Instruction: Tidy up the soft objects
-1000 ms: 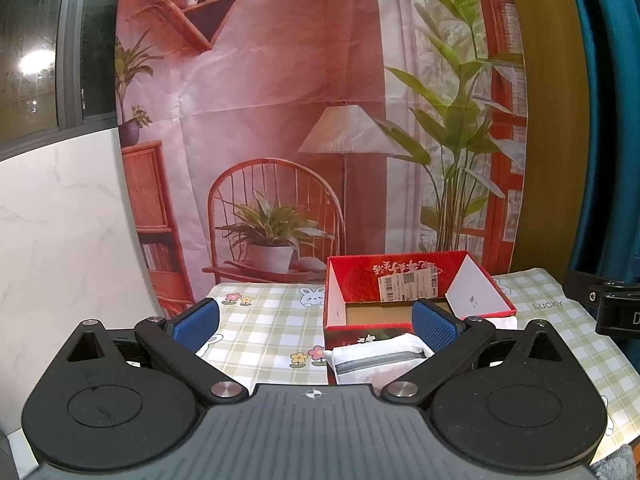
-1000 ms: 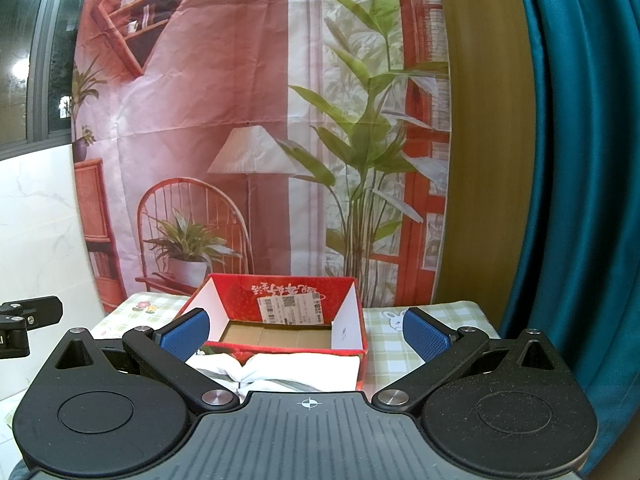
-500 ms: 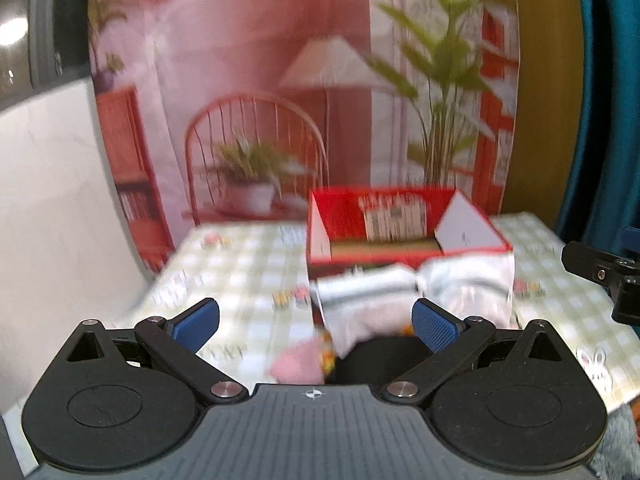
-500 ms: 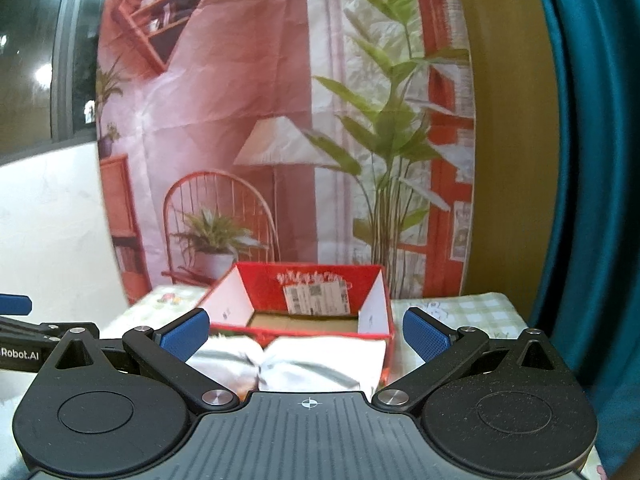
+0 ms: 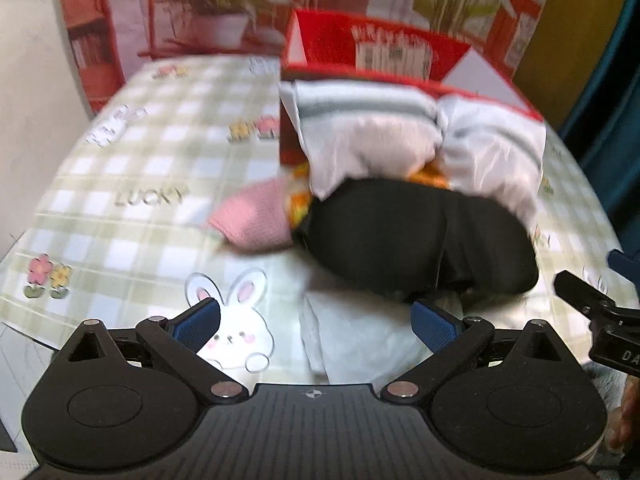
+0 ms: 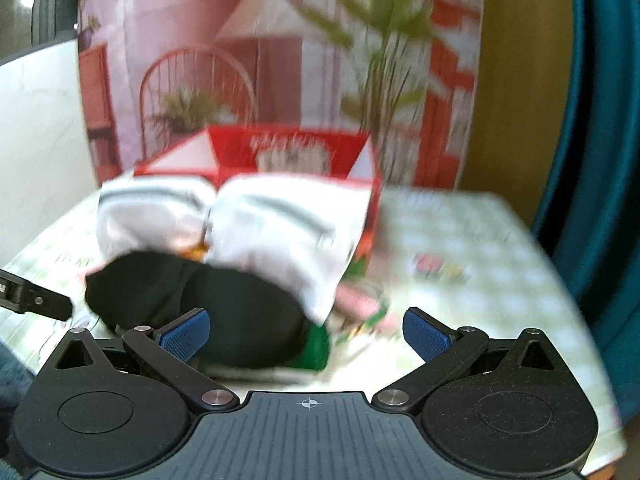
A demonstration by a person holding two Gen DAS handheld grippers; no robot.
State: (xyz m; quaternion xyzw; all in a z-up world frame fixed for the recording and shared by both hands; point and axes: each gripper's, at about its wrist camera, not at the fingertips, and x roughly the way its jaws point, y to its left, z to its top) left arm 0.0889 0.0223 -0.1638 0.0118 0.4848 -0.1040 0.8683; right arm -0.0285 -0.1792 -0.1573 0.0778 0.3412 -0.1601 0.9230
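A heap of soft items lies on the checked tablecloth [image 5: 132,184] in front of an open red box [image 5: 384,48]. On top is a white cloth with grey stripes [image 5: 376,128], below it a black cloth [image 5: 416,236], a pink cloth [image 5: 256,216] to the left and a white cloth [image 5: 356,336] nearest me. My left gripper [image 5: 316,324] hovers open just short of the heap, nothing between its fingers. In the right wrist view the same black cloth [image 6: 224,304], striped white cloth [image 6: 280,224] and red box [image 6: 296,148] show, plus something green [image 6: 316,348]. My right gripper [image 6: 304,332] is open above them.
The other gripper's black tip shows at the right edge of the left wrist view [image 5: 588,304] and at the left edge of the right wrist view [image 6: 36,300]. A printed backdrop [image 6: 280,40] hangs behind the table. A teal curtain [image 6: 600,160] stands on the right.
Both grippers have tipped down and moved in toward the heap, which now fills the views; the black, pink and green items have come into sight. Both stay open.
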